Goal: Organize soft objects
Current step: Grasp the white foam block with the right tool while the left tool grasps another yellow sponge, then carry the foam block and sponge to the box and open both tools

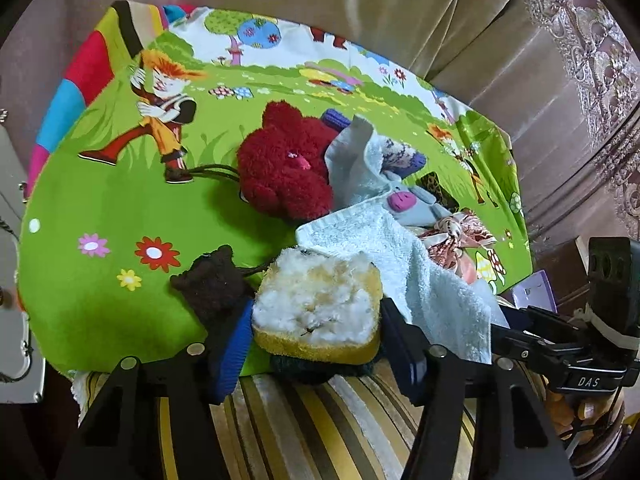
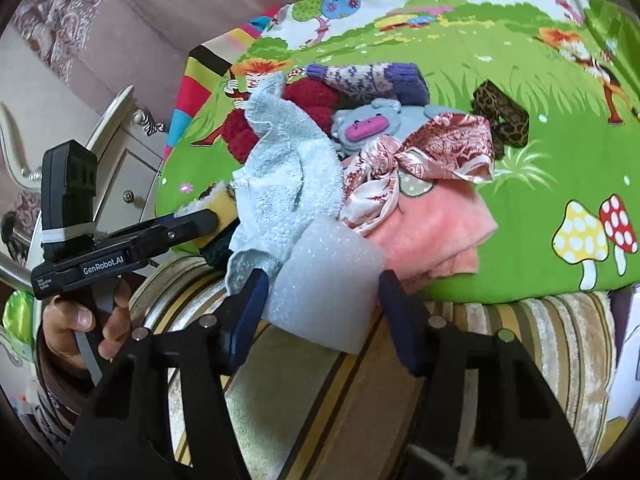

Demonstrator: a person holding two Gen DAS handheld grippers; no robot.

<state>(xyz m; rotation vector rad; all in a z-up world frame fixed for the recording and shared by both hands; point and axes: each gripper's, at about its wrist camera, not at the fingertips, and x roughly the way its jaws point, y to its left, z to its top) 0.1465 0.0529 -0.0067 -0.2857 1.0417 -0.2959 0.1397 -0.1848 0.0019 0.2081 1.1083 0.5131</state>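
My left gripper (image 1: pixel 316 344) is shut on a yellow sponge with a white fluffy top (image 1: pixel 320 308), at the near edge of the green cartoon sheet (image 1: pixel 120 208). My right gripper (image 2: pixel 320 312) is shut on a white foam block (image 2: pixel 328 280). A pile of soft things lies on the sheet: a dark red plush (image 1: pixel 284 168), a light blue towel (image 1: pixel 424 276), a grey plush with a pink snout (image 2: pixel 364 124), a patterned satin scarf (image 2: pixel 432 144), a pink cloth (image 2: pixel 436 236), a purple knit piece (image 2: pixel 372 76) and a leopard-print piece (image 2: pixel 504 116).
A dark brown knit piece (image 1: pixel 212 284) lies left of the sponge. A striped cushion (image 2: pixel 320 392) runs under both grippers. Curtains (image 1: pixel 400 8) hang behind the sheet. A white cabinet (image 2: pixel 132 168) stands at the left in the right wrist view.
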